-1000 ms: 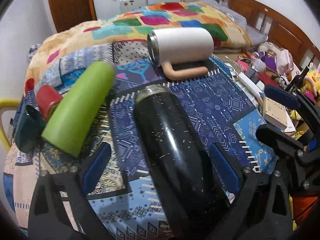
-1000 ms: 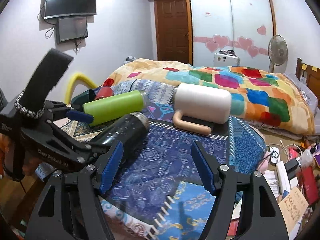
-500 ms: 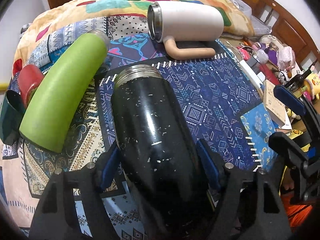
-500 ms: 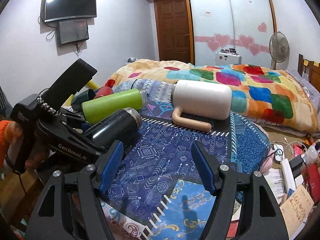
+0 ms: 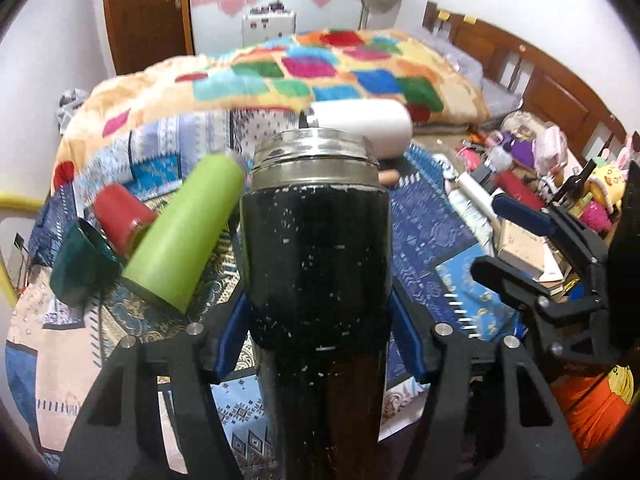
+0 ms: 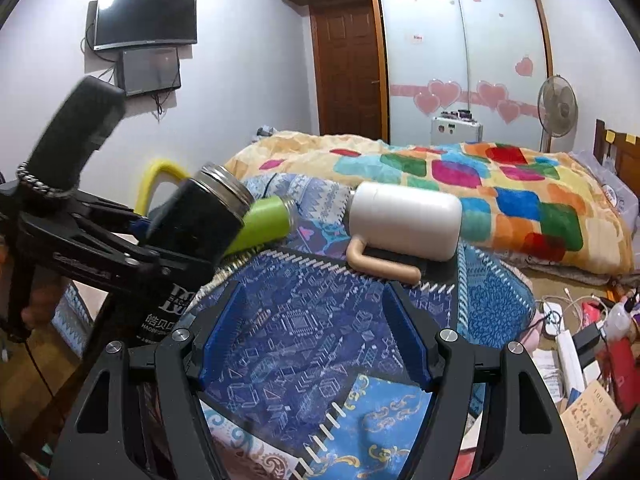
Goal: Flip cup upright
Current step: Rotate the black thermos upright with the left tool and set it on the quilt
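Note:
My left gripper is shut on a black speckled flask cup with a steel rim. It holds the cup lifted off the bed cloth, mouth tilted up and away. The right wrist view shows the same black cup held in the left gripper at the left, raised at a slant. My right gripper is open and empty over the blue patterned cloth. It shows in the left wrist view at the right edge.
A green flask lies on its side left of the black cup, with a red cup and a dark green cup beside it. A white mug with a tan handle lies behind. Clutter covers the floor at right.
My left gripper closed on the black cup and lifted its mouth end up off the cloth. The right gripper stayed open and nearly still.

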Demonstrator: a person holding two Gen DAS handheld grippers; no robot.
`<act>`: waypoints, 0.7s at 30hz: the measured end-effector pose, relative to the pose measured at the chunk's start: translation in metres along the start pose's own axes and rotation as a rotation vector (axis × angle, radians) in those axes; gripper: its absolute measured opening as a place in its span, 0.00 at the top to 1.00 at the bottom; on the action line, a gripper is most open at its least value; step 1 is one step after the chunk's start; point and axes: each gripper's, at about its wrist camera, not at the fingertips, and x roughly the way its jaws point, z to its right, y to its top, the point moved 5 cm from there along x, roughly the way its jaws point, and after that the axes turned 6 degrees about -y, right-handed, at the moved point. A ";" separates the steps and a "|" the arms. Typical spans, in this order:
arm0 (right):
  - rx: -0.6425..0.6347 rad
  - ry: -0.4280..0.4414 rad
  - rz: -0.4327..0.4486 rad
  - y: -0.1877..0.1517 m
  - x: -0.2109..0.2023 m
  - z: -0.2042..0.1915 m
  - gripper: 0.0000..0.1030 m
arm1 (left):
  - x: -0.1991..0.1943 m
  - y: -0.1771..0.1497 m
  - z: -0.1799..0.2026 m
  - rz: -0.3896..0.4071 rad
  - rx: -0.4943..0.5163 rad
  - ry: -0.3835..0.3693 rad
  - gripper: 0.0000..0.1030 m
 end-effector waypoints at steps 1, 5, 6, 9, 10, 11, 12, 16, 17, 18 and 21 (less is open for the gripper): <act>-0.001 0.000 0.005 0.001 -0.001 0.000 0.34 | -0.004 0.001 0.002 0.012 0.003 -0.004 0.38; -0.013 0.006 0.020 0.006 -0.006 -0.004 0.32 | -0.027 0.006 0.008 0.075 0.016 -0.022 0.38; -0.018 0.008 0.024 0.007 -0.007 -0.005 0.30 | -0.031 0.007 0.009 0.088 0.020 -0.022 0.38; -0.023 0.009 0.030 0.009 -0.008 -0.008 0.30 | -0.041 0.014 0.012 0.127 0.034 -0.015 0.38; -0.023 0.014 0.031 0.009 -0.009 -0.009 0.30 | -0.043 0.016 0.012 0.135 0.035 -0.012 0.38; -0.022 0.016 0.032 0.009 -0.009 -0.009 0.30 | -0.044 0.018 0.011 0.143 0.036 -0.009 0.38; -0.022 0.017 0.034 0.010 -0.008 -0.009 0.30 | -0.045 0.020 0.010 0.151 0.034 -0.007 0.38; -0.017 0.024 0.042 0.012 -0.009 -0.010 0.30 | -0.046 0.030 0.005 0.176 0.021 -0.010 0.38; -0.015 0.027 0.043 0.013 -0.009 -0.010 0.30 | -0.046 0.033 0.004 0.183 0.020 -0.007 0.38; -0.013 0.029 0.046 0.013 -0.009 -0.010 0.29 | -0.046 0.034 0.004 0.186 0.020 -0.004 0.38; -0.007 0.033 0.050 0.013 -0.009 -0.008 0.29 | -0.042 0.037 0.001 0.191 0.019 0.008 0.38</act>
